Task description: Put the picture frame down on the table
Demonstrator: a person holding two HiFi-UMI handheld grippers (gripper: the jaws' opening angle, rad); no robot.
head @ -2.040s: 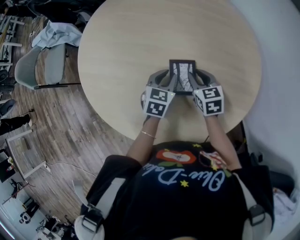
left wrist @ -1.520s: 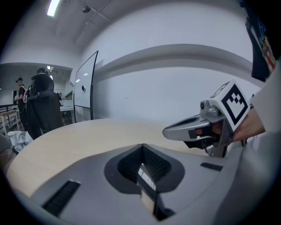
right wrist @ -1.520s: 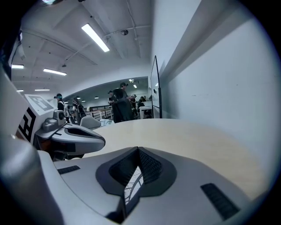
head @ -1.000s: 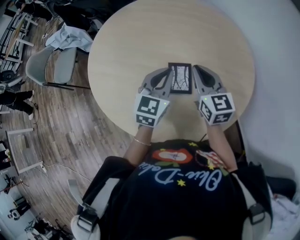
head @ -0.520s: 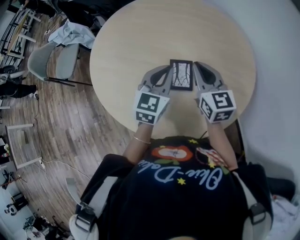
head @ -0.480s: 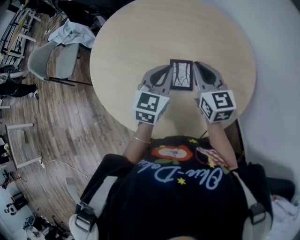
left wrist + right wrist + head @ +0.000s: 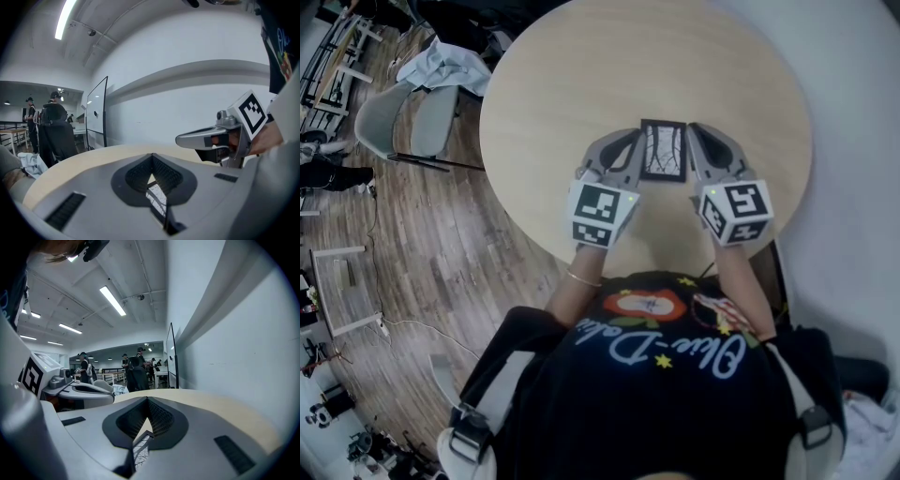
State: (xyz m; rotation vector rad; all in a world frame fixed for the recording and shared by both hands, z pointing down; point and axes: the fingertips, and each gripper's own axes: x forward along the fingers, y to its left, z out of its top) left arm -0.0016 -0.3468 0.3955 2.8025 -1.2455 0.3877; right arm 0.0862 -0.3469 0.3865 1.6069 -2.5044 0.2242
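Observation:
A small black picture frame (image 7: 663, 150) with a pale line drawing lies face up on the round wooden table (image 7: 581, 75). My left gripper (image 7: 630, 142) rests along its left edge and my right gripper (image 7: 697, 133) along its right edge. Both point away from me. In the left gripper view the jaws (image 7: 152, 157) are closed together, and the frame (image 7: 157, 197) shows below through the gap behind the tips. The right gripper view shows the same: jaws (image 7: 147, 401) closed, frame (image 7: 139, 451) beneath. I see nothing clamped between the pads.
The table's near edge is just in front of my body. A grey chair (image 7: 403, 122) with a pale cloth (image 7: 445, 66) stands on the wood floor to the left. A white wall is on the right. Several people (image 7: 129, 366) stand far off by a whiteboard (image 7: 171, 357).
Two seconds ago both grippers sat closer together over the frame's lower corners and the frame looked tilted. They now lie at its sides. Nothing has moved in the last half second.

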